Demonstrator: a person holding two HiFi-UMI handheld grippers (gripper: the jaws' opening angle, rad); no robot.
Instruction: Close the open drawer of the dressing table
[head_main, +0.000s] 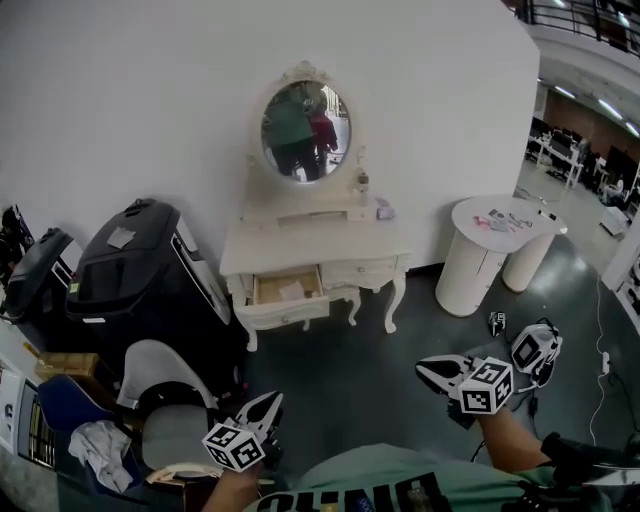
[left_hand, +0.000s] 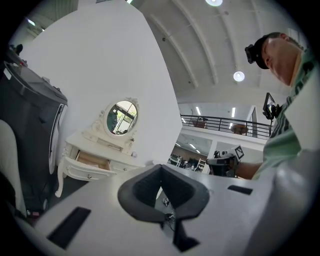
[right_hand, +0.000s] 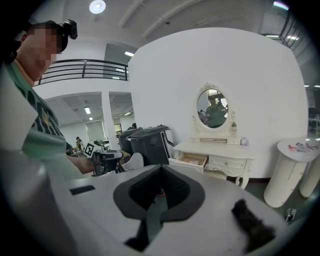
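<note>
The cream dressing table (head_main: 318, 240) with an oval mirror stands against the white wall. Its left drawer (head_main: 287, 291) is pulled out, with something pale lying inside. The table also shows in the left gripper view with the drawer (left_hand: 91, 161) open, and in the right gripper view with the drawer (right_hand: 190, 159) open. Both grippers are well short of the table, low in the head view. My left gripper (head_main: 268, 407) is shut and empty. My right gripper (head_main: 437, 375) is shut too, with nothing held. In their own views the left gripper (left_hand: 161, 168) and right gripper (right_hand: 161, 168) show their jaws meeting.
Big black cases (head_main: 140, 275) stand left of the dressing table. A grey chair (head_main: 160, 395) is by my left gripper. Two white round pedestals (head_main: 490, 250) stand to the right. Small items (head_main: 497, 322) lie on the dark floor (head_main: 340, 370) in front of the pedestals.
</note>
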